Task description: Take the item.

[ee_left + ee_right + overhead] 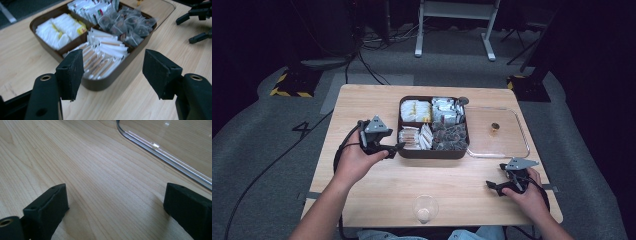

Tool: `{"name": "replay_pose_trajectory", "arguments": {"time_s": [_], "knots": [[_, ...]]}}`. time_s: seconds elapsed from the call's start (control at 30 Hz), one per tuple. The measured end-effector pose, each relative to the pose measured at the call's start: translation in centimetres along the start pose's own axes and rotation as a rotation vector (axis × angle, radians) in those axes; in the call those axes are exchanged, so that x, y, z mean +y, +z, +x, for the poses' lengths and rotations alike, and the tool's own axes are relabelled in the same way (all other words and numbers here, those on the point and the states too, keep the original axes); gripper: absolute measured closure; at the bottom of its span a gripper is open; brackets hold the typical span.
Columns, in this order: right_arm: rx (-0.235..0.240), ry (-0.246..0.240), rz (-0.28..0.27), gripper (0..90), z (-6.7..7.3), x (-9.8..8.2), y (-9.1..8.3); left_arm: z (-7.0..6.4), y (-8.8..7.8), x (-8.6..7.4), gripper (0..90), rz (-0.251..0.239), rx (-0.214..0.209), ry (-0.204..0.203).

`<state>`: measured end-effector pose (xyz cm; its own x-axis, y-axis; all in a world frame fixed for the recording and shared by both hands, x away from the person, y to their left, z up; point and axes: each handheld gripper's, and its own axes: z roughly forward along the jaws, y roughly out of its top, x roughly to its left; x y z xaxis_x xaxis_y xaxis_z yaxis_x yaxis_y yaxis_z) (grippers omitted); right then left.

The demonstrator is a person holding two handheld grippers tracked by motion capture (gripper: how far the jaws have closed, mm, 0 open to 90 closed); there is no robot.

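A brown four-part tray sits mid-table. It holds white sachets, silvery packets, paper stick packets and dark tea bags. My left gripper hovers at the tray's near left corner, open, aimed at the stick packets. In the left gripper view the empty jaws frame the stick packets and the tray wall. My right gripper rests low on the table at the front right, open with only bare wood between its jaws.
A clear lid with a small knob lies flat to the right of the tray; its rim runs just ahead of my right gripper. A glass stands at the table's front edge. The right gripper shows far off in the left gripper view.
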<state>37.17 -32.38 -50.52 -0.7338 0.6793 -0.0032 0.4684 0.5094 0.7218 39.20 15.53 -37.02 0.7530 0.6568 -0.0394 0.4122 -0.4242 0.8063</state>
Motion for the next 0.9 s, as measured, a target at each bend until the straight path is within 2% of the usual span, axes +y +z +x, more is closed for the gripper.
{"name": "replay_pose_trajectory", "arguments": {"time_s": [0.13, 0.27, 0.43, 0.53, 0.9], "knots": [[0.003, -0.003, 0.000, 5.8, 0.0, 0.0, 0.0, 0.6, 0.6, 1.0, 34.1, -0.008, -0.035, 0.009], [0.004, -0.003, 0.000, 5.8, 0.0, 0.0, 0.0, 1.2, 1.2, 2.1, 34.1, -0.008, -0.039, 0.041], [0.004, -0.005, 0.000, 6.1, 0.0, 0.0, 0.0, 1.5, 2.2, 3.4, 34.0, -0.020, -0.084, 0.059], [0.004, -0.005, 0.000, 6.1, 0.0, 0.0, 0.0, 1.7, 3.0, 4.2, 34.1, -0.005, -0.071, 0.068], [0.007, -0.006, 0.000, 6.1, -0.1, 0.0, 0.0, 2.4, 7.0, 6.7, 35.2, -0.001, -0.025, 0.038]]}}
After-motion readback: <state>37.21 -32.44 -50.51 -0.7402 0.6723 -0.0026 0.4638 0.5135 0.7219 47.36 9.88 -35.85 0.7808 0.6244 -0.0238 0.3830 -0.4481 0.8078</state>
